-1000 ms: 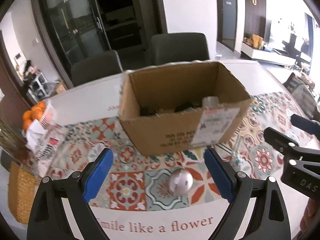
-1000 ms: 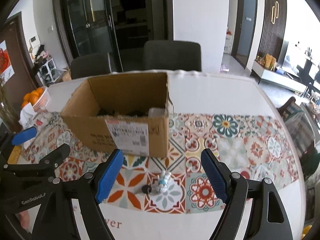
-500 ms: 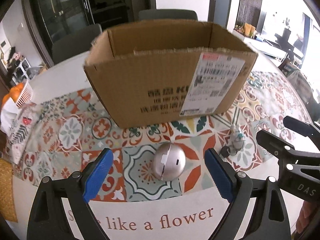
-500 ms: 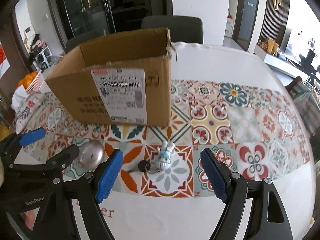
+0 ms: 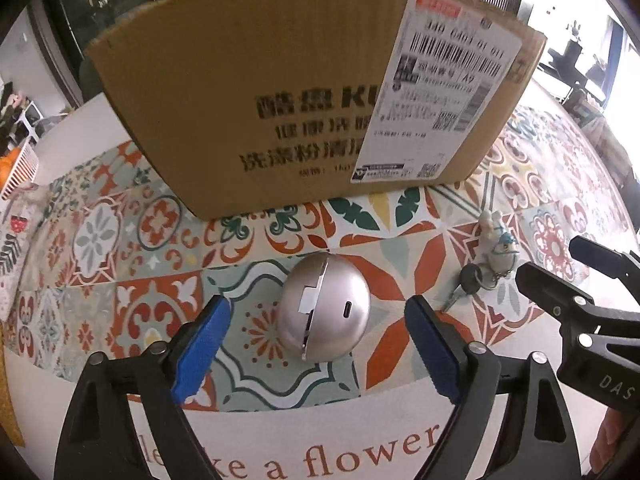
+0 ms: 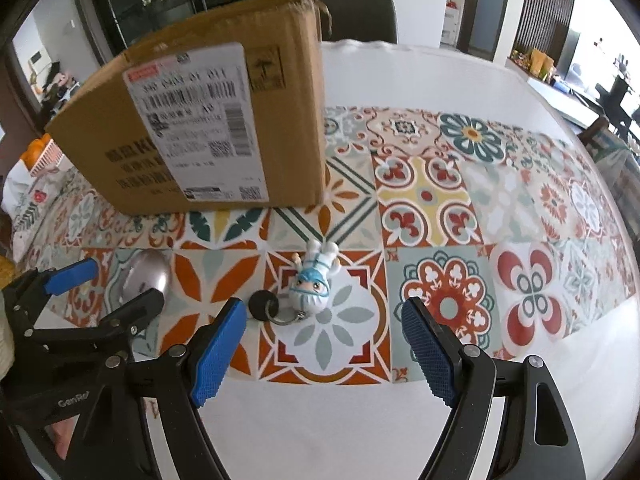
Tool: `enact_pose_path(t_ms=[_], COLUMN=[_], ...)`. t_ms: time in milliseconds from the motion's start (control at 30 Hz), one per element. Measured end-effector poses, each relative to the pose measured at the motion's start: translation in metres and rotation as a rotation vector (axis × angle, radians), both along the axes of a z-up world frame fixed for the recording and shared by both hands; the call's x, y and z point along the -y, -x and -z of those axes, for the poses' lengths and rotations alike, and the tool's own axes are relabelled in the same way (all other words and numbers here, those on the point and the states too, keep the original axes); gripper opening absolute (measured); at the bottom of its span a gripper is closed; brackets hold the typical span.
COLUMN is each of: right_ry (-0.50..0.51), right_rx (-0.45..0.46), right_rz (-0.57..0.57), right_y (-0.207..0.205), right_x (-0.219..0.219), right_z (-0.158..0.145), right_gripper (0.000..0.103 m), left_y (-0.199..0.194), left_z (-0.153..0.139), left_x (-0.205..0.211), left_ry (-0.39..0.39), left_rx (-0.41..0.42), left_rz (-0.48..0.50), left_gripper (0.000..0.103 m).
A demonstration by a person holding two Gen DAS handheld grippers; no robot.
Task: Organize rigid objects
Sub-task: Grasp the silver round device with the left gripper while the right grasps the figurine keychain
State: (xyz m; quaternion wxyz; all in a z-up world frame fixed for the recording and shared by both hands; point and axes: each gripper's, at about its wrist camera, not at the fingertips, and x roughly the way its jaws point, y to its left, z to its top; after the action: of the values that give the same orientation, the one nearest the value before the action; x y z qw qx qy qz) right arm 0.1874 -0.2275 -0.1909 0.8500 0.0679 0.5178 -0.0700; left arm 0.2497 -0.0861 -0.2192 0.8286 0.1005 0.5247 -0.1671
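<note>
A silver dome-shaped gadget [image 5: 324, 308] rests on the patterned tablecloth [image 5: 100, 240] in front of a cardboard box [image 5: 280, 80]. My left gripper [image 5: 316, 306] hangs low over it, jaws closing, with the gadget between the blue pads and untouched. A small white-and-blue figure keychain [image 6: 314, 280] with a black-headed key [image 6: 262, 304] lies just ahead of my right gripper [image 6: 324, 312], which is open and holds nothing. The right wrist view also shows the gadget [image 6: 148, 276], the left gripper [image 6: 116, 284] and the box [image 6: 200, 120]. The box's inside is hidden.
A basket of oranges [image 6: 40, 152] sits at the far left of the table. A dark chair [image 6: 360, 16] stands behind the box. The white table edge [image 5: 320, 420] bears printed words near the grippers. The keychain [image 5: 496, 240] lies right of the gadget.
Both grippers have come down toward the table, so the box now looms large and its inside is out of sight. The left jaws have narrowed around the silver gadget.
</note>
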Motion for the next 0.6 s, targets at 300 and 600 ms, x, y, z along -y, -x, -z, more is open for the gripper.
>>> enact_pose_path(t_ms=[300,600], right_ry=[-0.01,-0.032], right_rx=[-0.018,-0.021], right_rz=[0.025,0.022], right_y=[-0.007,-0.015], right_x=[0.004,0.005], right_z=[0.011,0.019], right_gripper=[0.08,0.079], left_y=[-0.013,-0.016], left_z=[0.02,0.03], left_x=[0.007,0.009], left_ry=[0.027,0.026], left_rx=[-0.059,-0.058], left_rz=[-0.009,-0.024], left_gripper=[0.074,0.054])
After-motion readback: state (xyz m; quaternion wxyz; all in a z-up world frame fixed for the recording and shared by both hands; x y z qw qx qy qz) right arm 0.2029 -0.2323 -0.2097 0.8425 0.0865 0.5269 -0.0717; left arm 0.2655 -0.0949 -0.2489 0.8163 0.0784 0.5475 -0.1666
